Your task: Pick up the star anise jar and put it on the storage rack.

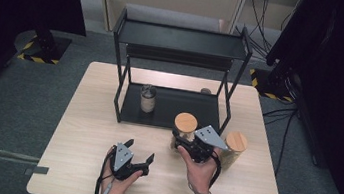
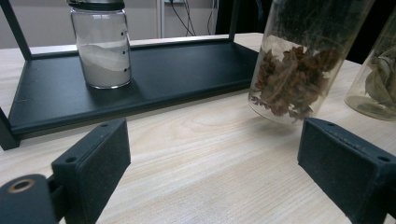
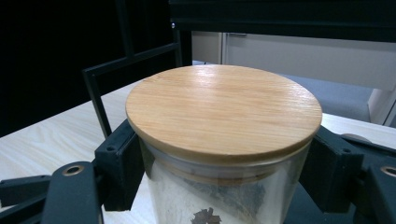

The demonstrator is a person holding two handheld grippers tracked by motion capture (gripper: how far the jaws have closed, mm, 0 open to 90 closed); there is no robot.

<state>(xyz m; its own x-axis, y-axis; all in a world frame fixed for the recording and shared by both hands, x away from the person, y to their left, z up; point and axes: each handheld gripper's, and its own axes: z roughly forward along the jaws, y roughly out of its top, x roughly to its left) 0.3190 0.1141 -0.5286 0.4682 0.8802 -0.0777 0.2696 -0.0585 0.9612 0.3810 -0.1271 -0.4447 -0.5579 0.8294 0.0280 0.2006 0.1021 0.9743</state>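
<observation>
My right gripper (image 1: 181,139) is shut on a glass jar with a round wooden lid (image 1: 185,124), just in front of the black shelf rack (image 1: 182,40). In the right gripper view the jaws of the right gripper (image 3: 224,186) press the jar (image 3: 224,112) from both sides right under the lid. The left gripper view shows this jar (image 2: 299,70) holding brown dried pieces and leaning slightly. My left gripper (image 1: 139,150) stands open over bare table at the front; the left gripper (image 2: 215,163) has nothing between its jaws.
A dark-lidded jar of white powder (image 1: 147,99) (image 2: 102,51) stands on the rack's lower tray (image 2: 187,74). A second wooden-lidded jar (image 1: 235,146) with pale leaves (image 2: 376,84) stands right of the held one. A small dark object (image 1: 205,90) lies behind the rack.
</observation>
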